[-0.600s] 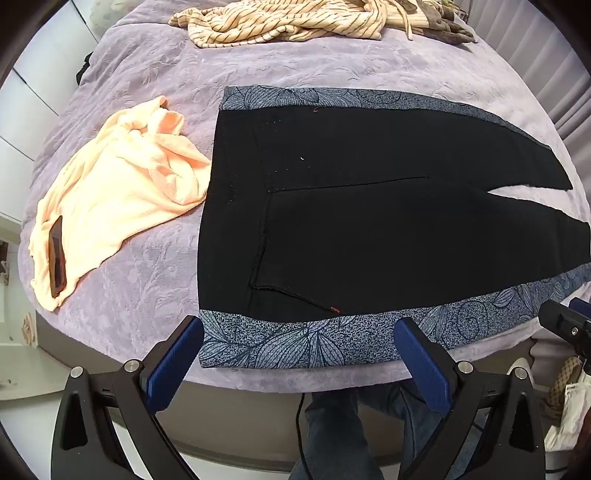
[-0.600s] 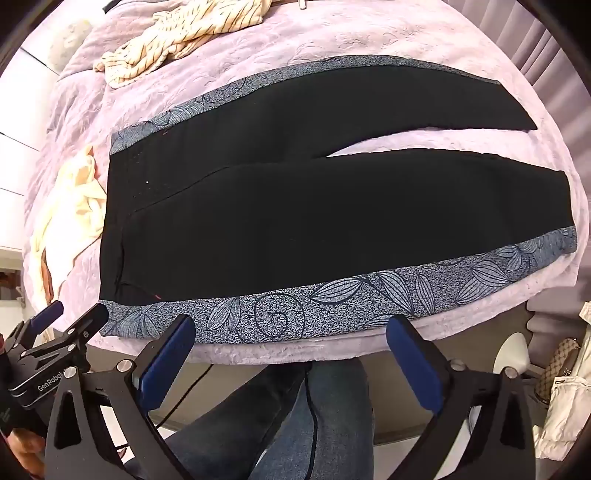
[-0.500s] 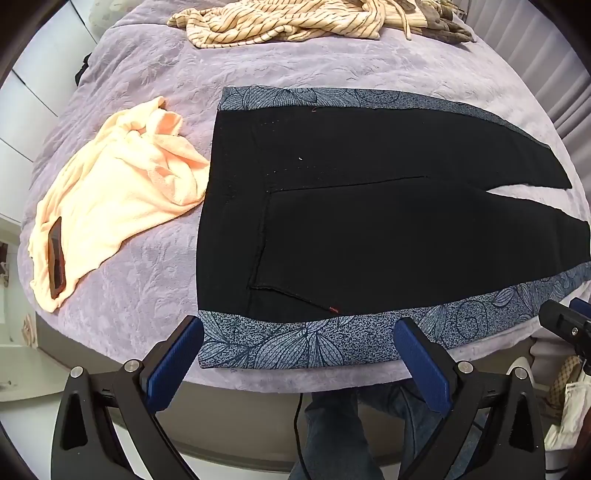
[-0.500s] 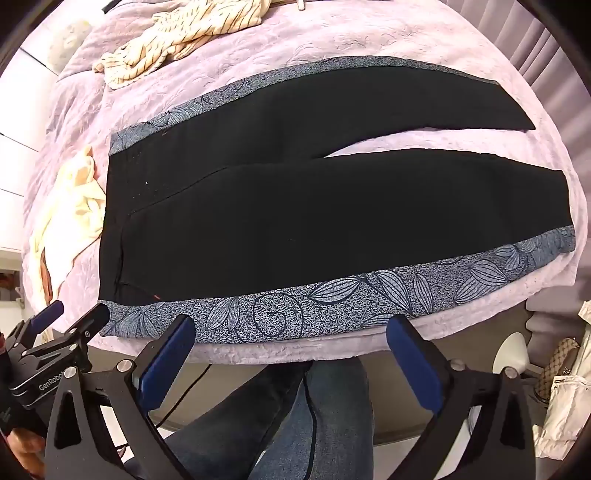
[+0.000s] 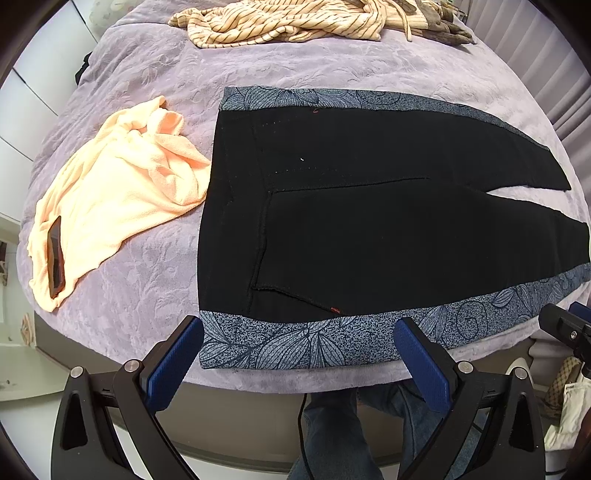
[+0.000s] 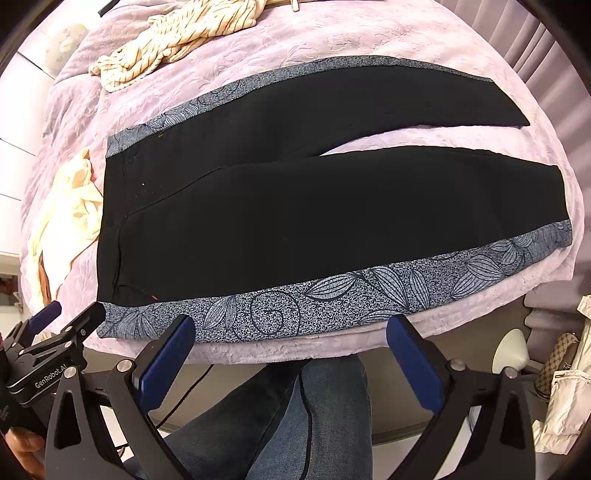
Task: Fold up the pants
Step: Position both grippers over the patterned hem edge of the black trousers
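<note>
Nearest, the person's jeans-clad legs (image 6: 295,417) stand at the edge of the bed (image 5: 147,280). Above them hang both tools, pointing down at the mattress. The left gripper (image 5: 299,360) has its blue fingers (image 5: 173,363) spread wide with nothing between them, poised over the near waist corner of the pants (image 5: 369,229). The right gripper (image 6: 291,362) is just as wide and empty, hovering over the near edge further along the leg.

The pants lie flat on the purple bedspread, black with a blue leaf-patterned stripe (image 6: 332,306) down each outer side, waistband to the left, the two legs splayed apart to the right. Just beside the waistband sits a crumpled peach garment (image 5: 122,195) with a dark phone (image 5: 55,258) on it. At the far side lies a striped cream garment (image 5: 280,22).
</note>
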The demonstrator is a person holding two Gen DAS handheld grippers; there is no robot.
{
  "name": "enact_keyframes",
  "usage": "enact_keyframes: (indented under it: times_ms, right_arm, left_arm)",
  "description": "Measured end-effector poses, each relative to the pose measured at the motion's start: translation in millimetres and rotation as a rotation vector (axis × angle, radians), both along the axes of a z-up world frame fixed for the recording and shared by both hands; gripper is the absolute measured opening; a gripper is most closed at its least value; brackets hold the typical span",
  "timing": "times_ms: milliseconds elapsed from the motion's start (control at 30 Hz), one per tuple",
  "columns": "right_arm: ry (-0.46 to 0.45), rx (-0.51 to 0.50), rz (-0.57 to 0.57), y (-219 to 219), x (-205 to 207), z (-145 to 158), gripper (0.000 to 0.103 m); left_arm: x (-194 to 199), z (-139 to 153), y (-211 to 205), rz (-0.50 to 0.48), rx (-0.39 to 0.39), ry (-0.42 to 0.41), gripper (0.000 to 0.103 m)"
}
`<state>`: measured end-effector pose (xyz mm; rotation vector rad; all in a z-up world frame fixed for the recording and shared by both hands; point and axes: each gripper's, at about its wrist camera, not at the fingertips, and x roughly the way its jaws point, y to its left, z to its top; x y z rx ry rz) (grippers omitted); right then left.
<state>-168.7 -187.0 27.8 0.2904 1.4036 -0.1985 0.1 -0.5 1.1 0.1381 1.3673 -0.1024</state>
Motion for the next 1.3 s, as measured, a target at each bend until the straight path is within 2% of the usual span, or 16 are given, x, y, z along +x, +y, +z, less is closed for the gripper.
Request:
enact_keyframes:
  times_ms: [467,867,1167,1300]
  right_arm:
    - [0.012,-0.028,0.012,8.4,-2.3,-2.6,0.103]
    - [0.026,-0.069,0.058,12.6,5.1,-8.1,0.103]
    - [0.033,-0.081,0.108,-3.1,12.0,-7.4,0.103]
    - [0.048,-0.073,0.105,-17.8,14.6,-11.0,0.103]
  left_arm:
    - [-0.7,-5.8,1.5,-0.004,0.01,0.006,0.103]
    - [3.0,-9.6,1.3,0.024,0.043,0.048,0.103]
    - [2.0,-9.5,-15.4,0.055,0.091,0.024,0.103]
    - [-0.2,-14.5,-23.5,0.061,0.098,0.05,0.103]
